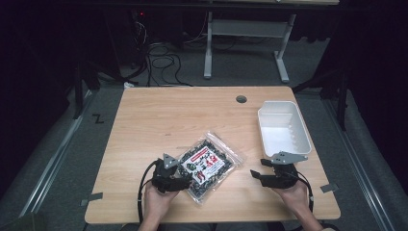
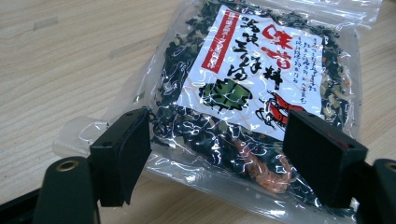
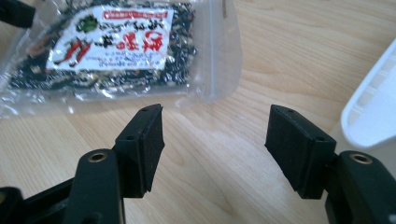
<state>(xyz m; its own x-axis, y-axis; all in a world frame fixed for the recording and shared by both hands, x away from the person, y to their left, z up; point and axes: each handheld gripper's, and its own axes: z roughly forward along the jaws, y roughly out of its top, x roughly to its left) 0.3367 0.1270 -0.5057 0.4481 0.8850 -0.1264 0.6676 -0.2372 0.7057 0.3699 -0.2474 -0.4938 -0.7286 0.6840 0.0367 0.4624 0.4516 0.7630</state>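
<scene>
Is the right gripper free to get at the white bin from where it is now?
Probably yes. The right gripper has open, empty jaws, and the white bin stands just beyond it on bare table; the food bag lies off to its other side.

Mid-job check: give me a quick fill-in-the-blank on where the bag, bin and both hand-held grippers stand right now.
1. The left hand-held gripper has its jaws ____ over the near end of the bag.
2. The bin on the table is coloured ____.
3. Between the right hand-held gripper jaws lies only bare ____.
4. The bin stands nearer the ____ hand-held gripper.

Missing words: open; white; table; right
</scene>
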